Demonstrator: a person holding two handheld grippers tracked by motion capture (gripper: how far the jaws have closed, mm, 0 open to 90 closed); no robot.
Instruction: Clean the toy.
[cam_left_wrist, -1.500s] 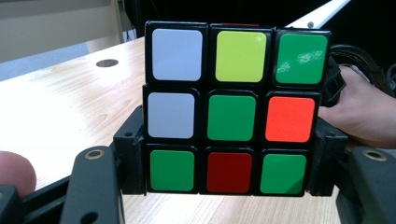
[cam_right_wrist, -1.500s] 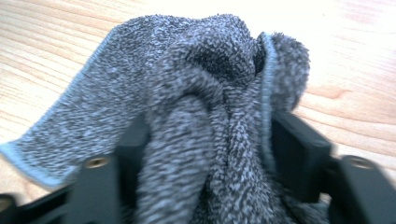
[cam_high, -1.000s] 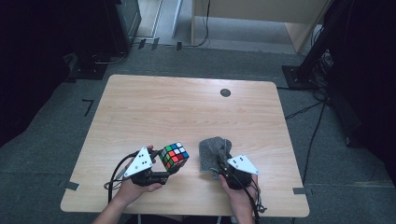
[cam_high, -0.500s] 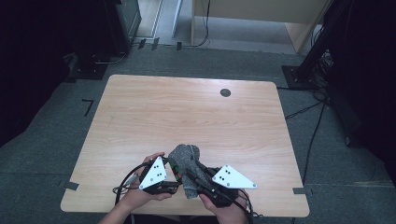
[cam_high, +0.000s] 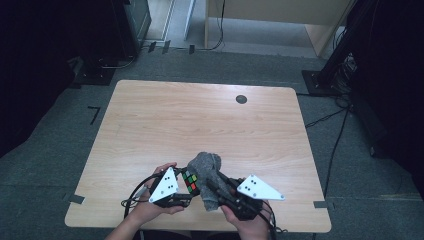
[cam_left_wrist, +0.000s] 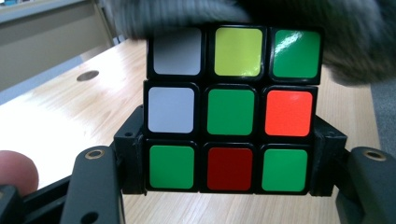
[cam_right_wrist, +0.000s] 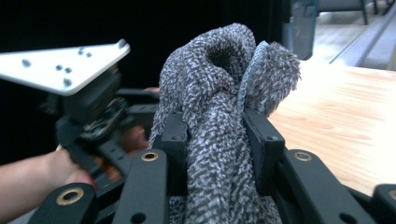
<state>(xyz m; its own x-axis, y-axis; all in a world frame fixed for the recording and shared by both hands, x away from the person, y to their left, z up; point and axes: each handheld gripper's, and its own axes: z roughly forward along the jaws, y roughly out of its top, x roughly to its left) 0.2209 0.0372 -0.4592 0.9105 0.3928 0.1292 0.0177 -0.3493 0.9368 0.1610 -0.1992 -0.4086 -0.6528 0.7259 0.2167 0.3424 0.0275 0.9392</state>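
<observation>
My left gripper is shut on a scrambled Rubik's cube, held just above the near edge of the wooden table. In the left gripper view the cube sits between the two pads with a mostly green face toward the camera. A grey towelling cloth is bunched in my right gripper, which is shut on it. The cloth stands up between the pads and its top lies against the cube's upper edge, where the cloth overhangs it. The left gripper is close beside it.
A small dark round hole sits near the table's far edge. Bare wood stretches from the hands to the far side. Dark stands and cables surround the table on the grey floor, with tape marks near the front corners.
The right gripper has lifted the cloth off the table and carried it left, up against the cube. The left gripper has drawn the cube slightly nearer the front edge.
</observation>
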